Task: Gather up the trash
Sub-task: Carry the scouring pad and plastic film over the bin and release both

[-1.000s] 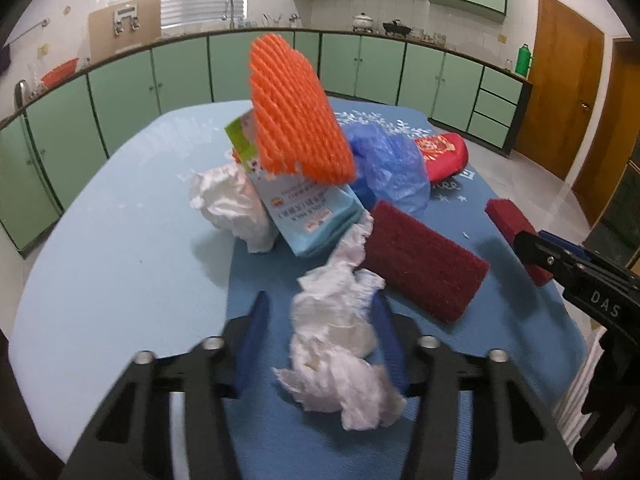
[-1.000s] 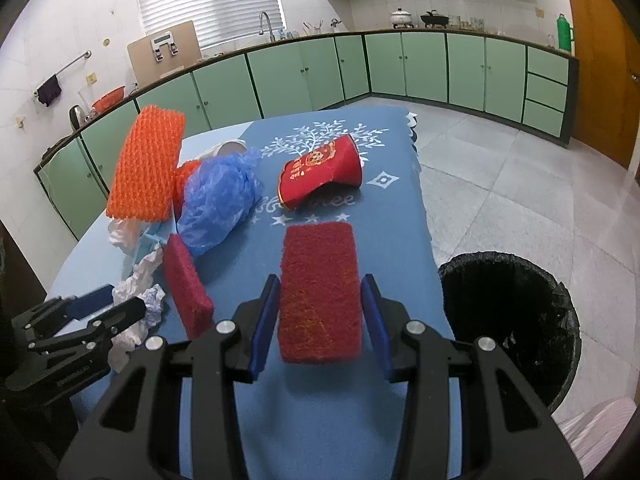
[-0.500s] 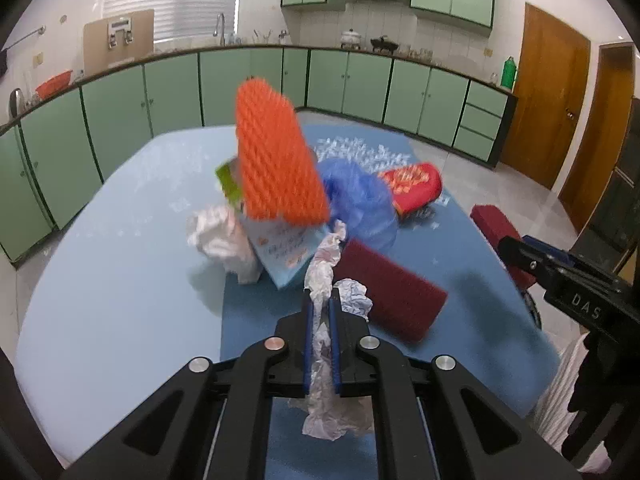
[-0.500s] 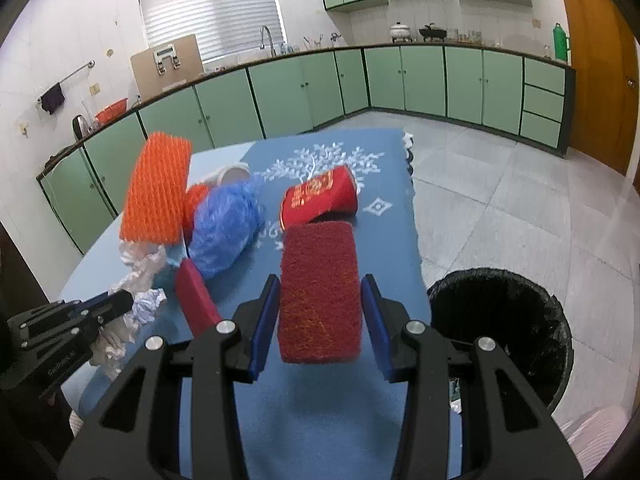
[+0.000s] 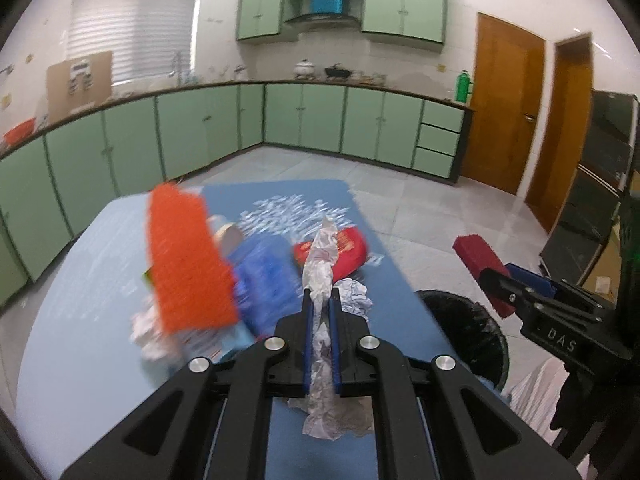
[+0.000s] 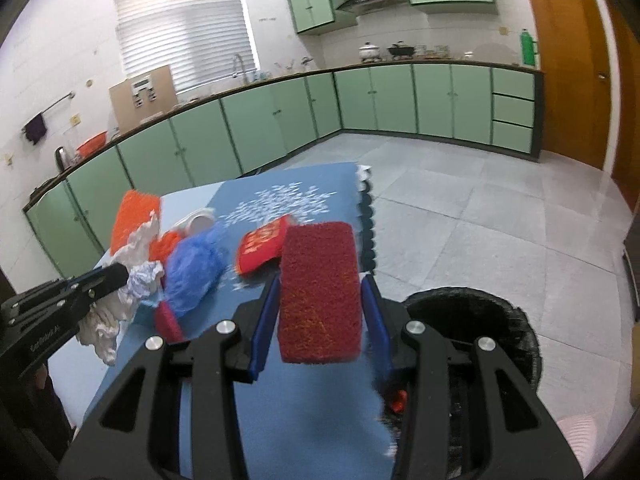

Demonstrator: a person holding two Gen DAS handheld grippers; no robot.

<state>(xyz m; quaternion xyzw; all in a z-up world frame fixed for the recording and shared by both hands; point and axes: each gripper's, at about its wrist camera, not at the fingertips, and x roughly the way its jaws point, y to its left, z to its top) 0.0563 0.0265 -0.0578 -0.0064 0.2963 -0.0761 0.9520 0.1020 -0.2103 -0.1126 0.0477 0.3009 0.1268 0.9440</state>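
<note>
Nearby, a black bin (image 6: 472, 320) stands beside the counter (image 5: 80, 320); left gripper (image 5: 321, 308) jaws clench crumpled paper (image 5: 324, 412), right gripper (image 6: 320, 300) jaws grasp a red scouring pad (image 6: 318, 292), both tilted downward.

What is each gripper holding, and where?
Left gripper: crumpled white tissue, pinched mid-length. Right gripper: dark red scouring pad, clamped across its long sides.

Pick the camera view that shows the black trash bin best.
The right wrist view. There the black trash bin shows its open mouth and lined rim on the floor beside the table, just past the right gripper and the red scouring pad it holds. The left wrist view shows only part of the bin, blurred.
</note>
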